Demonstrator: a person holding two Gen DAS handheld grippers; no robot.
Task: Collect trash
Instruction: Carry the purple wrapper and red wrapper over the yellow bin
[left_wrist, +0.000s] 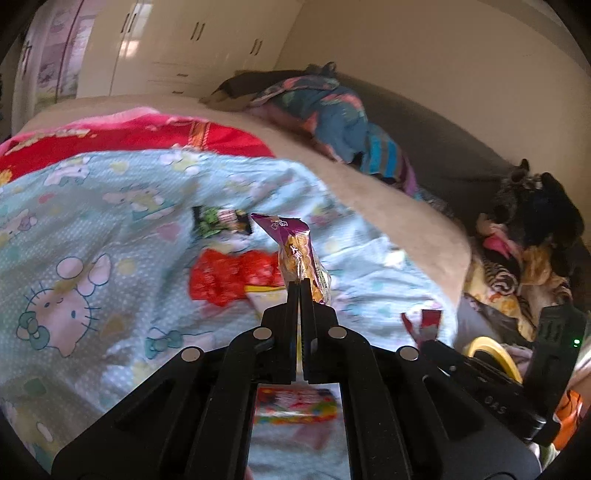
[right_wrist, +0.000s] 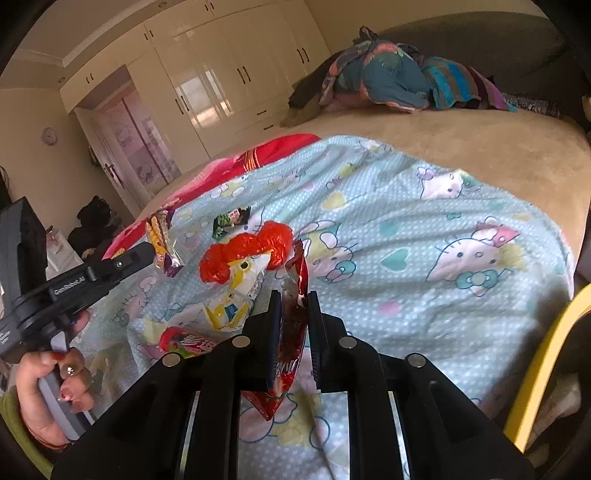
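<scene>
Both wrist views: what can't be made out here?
- Yellow rim, right wrist view: cut by the frame edge; unclear what it belongs to.
- Colourful wrapper, left wrist view: blurred and framed by the left gripper, print unreadable.
- Red wrapper, right wrist view: middle hidden between the jaws of the right gripper.

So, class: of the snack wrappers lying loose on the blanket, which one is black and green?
The small black-and-green wrapper, lying farthest up the blanket, beyond the crumpled red bag. The other loose ones are red, white-and-yellow, or multicoloured.
</scene>
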